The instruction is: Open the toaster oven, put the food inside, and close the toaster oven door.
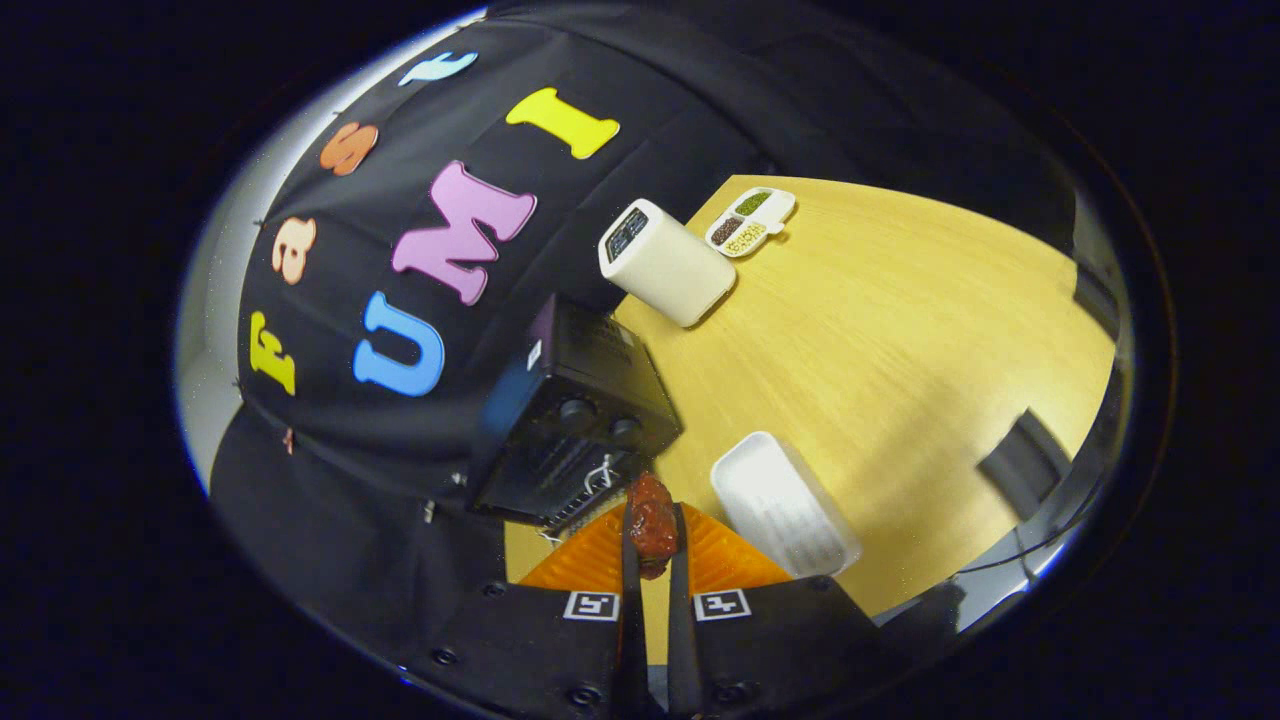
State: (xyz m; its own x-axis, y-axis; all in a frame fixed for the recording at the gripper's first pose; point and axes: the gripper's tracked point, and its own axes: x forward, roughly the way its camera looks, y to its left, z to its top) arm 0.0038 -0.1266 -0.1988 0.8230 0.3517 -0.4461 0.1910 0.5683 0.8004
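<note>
- Reddish-brown food (pixel 652 525), glazed and lumpy, is clamped between both fingers of the tongs (pixel 652 545); its lower end is hidden behind them.
- Just beyond the food stands a black toaster oven (pixel 575 420) on the wooden worktop (pixel 900 320). Its front is dark, so whether the door is open is hard to tell.
- Beside the fingers lies an empty white tray (pixel 785 505).
- Farther off stands a white box-shaped appliance (pixel 665 262), and behind it a small divided dish of grains (pixel 750 222).
</note>
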